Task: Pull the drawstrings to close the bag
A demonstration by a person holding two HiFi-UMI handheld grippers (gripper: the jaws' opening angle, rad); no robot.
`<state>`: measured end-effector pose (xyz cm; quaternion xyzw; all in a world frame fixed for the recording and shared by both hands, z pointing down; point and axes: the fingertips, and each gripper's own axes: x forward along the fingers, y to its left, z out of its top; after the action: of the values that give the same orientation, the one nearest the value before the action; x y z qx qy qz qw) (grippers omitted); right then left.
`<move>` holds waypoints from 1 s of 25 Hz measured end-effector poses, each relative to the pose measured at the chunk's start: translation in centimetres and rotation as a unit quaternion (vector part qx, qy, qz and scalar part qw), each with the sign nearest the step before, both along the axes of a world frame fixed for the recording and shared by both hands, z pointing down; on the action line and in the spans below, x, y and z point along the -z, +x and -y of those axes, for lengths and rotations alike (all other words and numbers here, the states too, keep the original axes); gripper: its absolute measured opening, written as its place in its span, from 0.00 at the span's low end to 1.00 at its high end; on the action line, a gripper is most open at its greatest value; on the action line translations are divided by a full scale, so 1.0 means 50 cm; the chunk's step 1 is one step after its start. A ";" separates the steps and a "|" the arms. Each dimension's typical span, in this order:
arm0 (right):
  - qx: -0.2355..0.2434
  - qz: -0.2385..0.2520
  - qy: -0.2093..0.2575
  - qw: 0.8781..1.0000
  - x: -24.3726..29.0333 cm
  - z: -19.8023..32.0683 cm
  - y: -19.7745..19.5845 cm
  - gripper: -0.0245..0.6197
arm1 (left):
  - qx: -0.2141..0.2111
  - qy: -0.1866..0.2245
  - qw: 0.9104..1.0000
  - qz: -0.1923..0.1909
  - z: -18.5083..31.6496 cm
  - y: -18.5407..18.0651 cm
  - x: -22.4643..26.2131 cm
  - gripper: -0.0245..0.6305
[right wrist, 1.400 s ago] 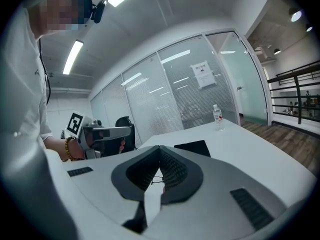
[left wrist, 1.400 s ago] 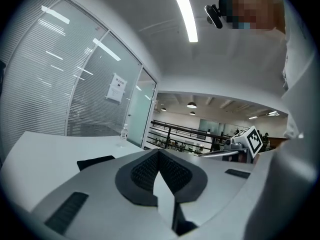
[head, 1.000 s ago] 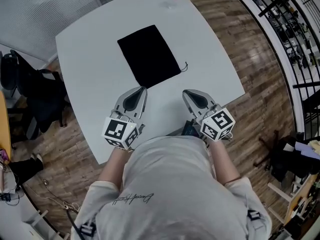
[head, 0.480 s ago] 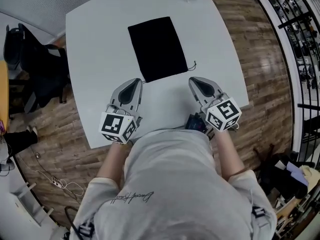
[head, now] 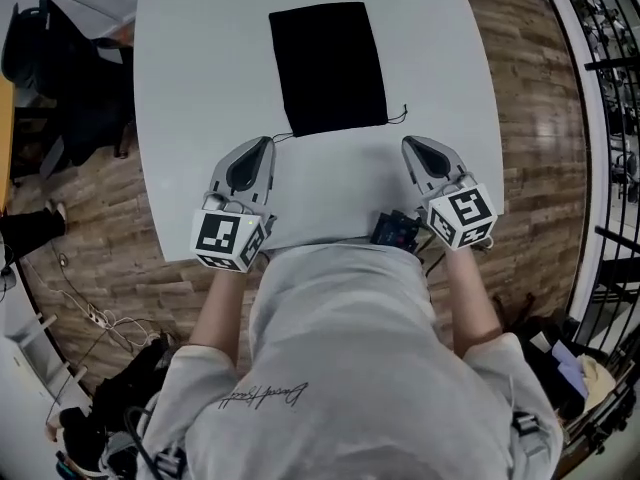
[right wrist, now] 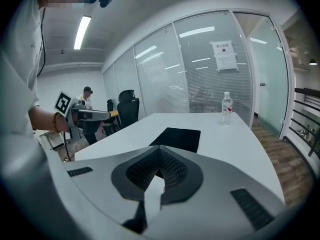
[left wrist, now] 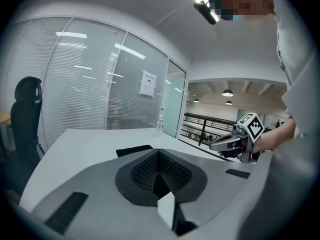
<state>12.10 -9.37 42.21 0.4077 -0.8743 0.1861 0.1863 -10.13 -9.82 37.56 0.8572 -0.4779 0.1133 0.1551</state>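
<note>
From the head view the bag [head: 328,68] lies flat on the white worktop [head: 200,78], its mouth edge towards the person, and it looks not yet drawn closed; the drawstrings [head: 402,114] show as a thin tail off the near right corner and what seems a fainter one at the near left corner; the left gripper [head: 268,141] sits near the left corner, its tip close to that faint tail, though I cannot tell whether it touches; the right gripper [head: 408,141] is near the right corner, with the tail just beyond its tip. In the left gripper view the jaws are pressed together with nothing between them; the bag lies ahead on the worktop, and a bottle [left wrist: 159,123] stands far off at the back edge. In the right gripper view the jaws are likewise together and empty; the bag lies ahead and apart from the tip, with the bottle beyond it. To my eye the step in hand is the approach, before any grasp; next, each gripper would need to spread its jaws, come down to its own tail at the worktop and pinch it; the cords are thin and lie flat, so the tips must go low and aim well; then the pull would go outward, away from the bag's mouth.
</note>
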 end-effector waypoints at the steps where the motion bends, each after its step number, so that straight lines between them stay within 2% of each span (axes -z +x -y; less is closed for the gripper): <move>1: 0.001 -0.004 -0.003 1.000 -0.008 0.003 0.003 0.07 | 0.005 -0.004 1.000 0.004 -0.003 -0.008 -0.008 0.05; 4: 0.006 -0.018 -0.006 1.000 -0.027 0.012 0.007 0.07 | 0.017 -0.013 1.000 0.015 -0.009 -0.031 -0.038 0.05; 7: 0.013 -0.053 0.001 0.998 -0.050 0.015 0.018 0.07 | 0.025 -0.024 0.999 0.026 -0.012 -0.041 -0.073 0.05; 12: 0.008 -0.095 0.002 0.995 -0.102 0.025 0.039 0.07 | 0.003 -0.045 0.997 0.061 -0.021 -0.043 -0.133 0.05; 15: 0.016 -0.127 0.003 0.992 -0.132 0.039 0.047 0.08 | 0.000 -0.058 0.996 0.065 -0.021 -0.046 -0.162 0.06; 20: 0.041 -0.191 0.019 0.980 -0.177 0.062 0.048 0.13 | -0.013 -0.080 0.993 0.084 -0.018 -0.050 -0.213 0.06; 25: 0.089 -0.258 0.050 0.961 -0.223 0.077 0.053 0.18 | -0.020 -0.095 0.991 0.095 -0.015 -0.054 -0.257 0.10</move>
<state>14.76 -13.22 53.35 0.3713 -0.8373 0.0135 0.4012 -12.84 -9.05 50.39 0.8332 -0.4605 0.2420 0.1876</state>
